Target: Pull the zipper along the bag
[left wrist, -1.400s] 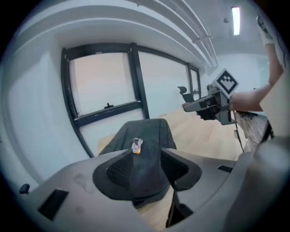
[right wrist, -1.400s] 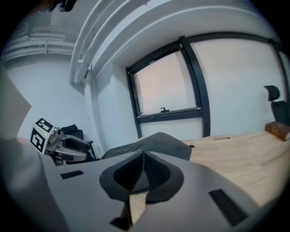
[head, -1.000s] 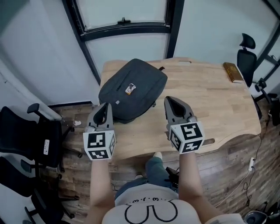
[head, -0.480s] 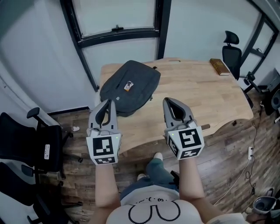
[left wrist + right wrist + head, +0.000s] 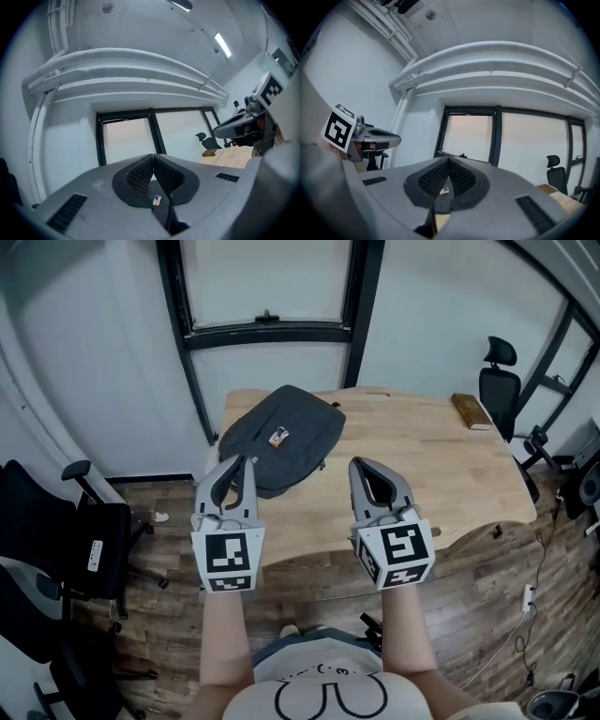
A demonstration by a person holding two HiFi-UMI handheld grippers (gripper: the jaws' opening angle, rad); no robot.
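Backpack (image 5: pixel 281 432) in head view: dark grey, lying flat on the far-left corner of the table (image 5: pixel 422 460), orange tag (image 5: pixel 278 436) on top, long axis apparently skewed to the table's edges; zipper pull too small to make out. Both grippers hover over the table's near edge. Left gripper (image 5: pixel 246 461) is nearer, with the bag straight ahead of it; from right gripper (image 5: pixel 360 463) the bag lies forward-left. Left gripper view: jaws pressed together, nothing held, tag visible below the tips. Right gripper view: same, jaws closed and empty.
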